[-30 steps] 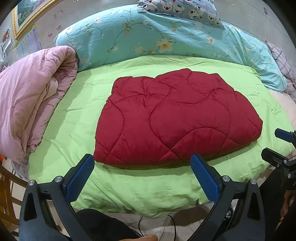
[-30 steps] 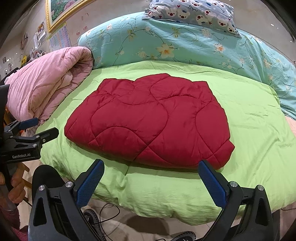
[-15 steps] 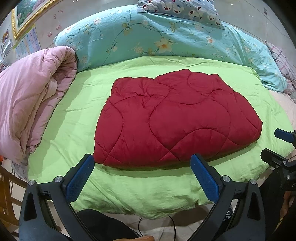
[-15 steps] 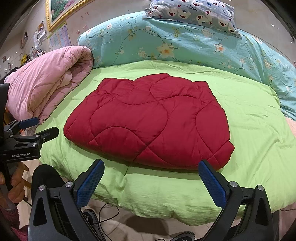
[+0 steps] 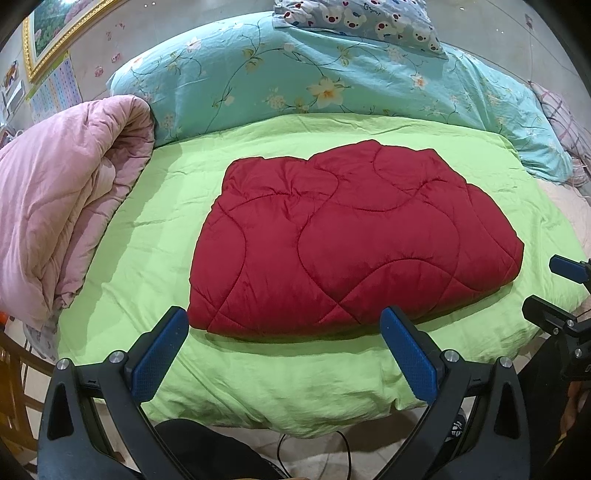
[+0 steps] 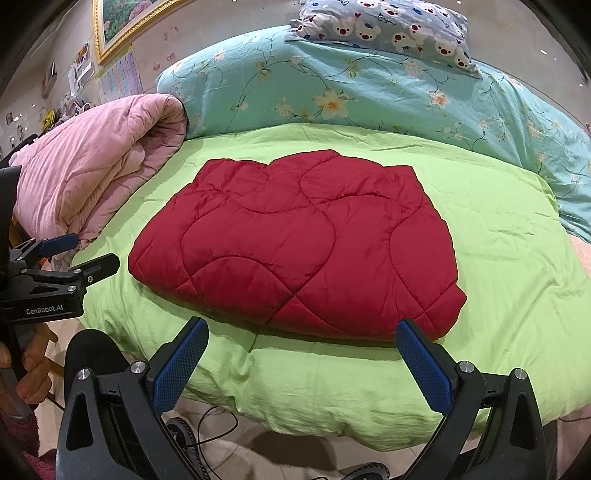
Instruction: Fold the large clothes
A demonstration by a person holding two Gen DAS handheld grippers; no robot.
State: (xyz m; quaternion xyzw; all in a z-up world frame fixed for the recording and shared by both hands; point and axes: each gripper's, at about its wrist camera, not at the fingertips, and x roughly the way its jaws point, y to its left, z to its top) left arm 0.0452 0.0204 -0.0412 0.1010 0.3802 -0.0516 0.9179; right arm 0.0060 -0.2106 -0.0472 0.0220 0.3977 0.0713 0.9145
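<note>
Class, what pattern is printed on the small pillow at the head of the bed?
Cartoon bear faces on grey-blue fabric; the pillow shows best in the right wrist view.

Before me lies a bed with a green sheet. On its left side I see a rolled pink quilt, behind it a blue floral duvet, and on top a bear-print pillow. A gold-framed picture hangs on the wall.
</note>
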